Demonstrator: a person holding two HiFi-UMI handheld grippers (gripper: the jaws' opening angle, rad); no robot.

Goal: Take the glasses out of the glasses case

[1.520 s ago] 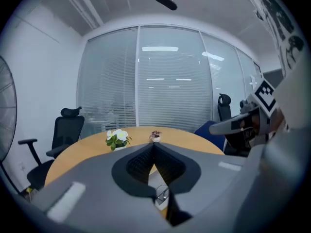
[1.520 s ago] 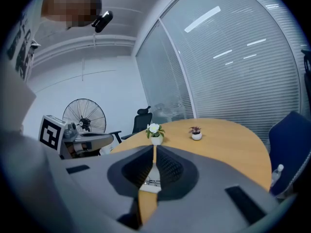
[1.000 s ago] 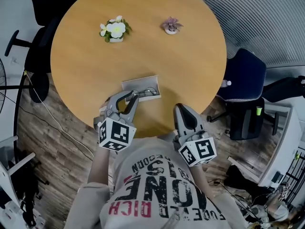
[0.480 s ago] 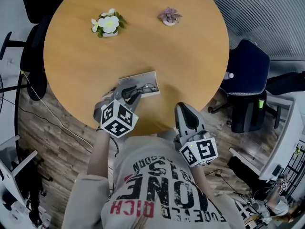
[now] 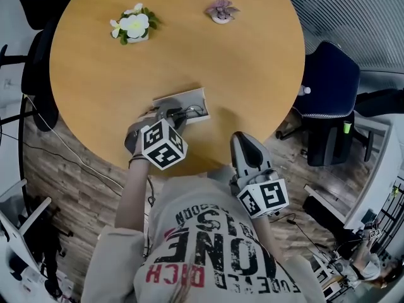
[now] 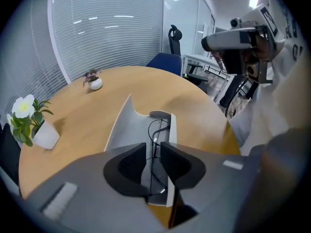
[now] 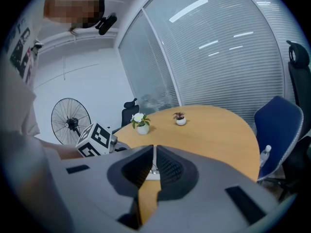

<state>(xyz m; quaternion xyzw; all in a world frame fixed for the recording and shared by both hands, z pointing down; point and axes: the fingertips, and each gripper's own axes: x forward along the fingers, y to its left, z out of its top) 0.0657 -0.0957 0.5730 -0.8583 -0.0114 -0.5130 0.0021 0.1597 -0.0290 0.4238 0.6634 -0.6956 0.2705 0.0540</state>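
Glasses case (image 5: 189, 96) lying open on bench (image 5: 240, 62), glasses (image 6: 158, 130) inside, not yet lifted. Straddling them with left tongs (image 6: 153, 147), just opening, spread, not pinching; holding right tongs (image 7: 154, 152) pressed together, empty.

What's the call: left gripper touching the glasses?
Cannot tell. Left gripper view: the left gripper, jaws just been opening, straddles the glasses; the wire runs along one jaw, neither gap nor contact plain.
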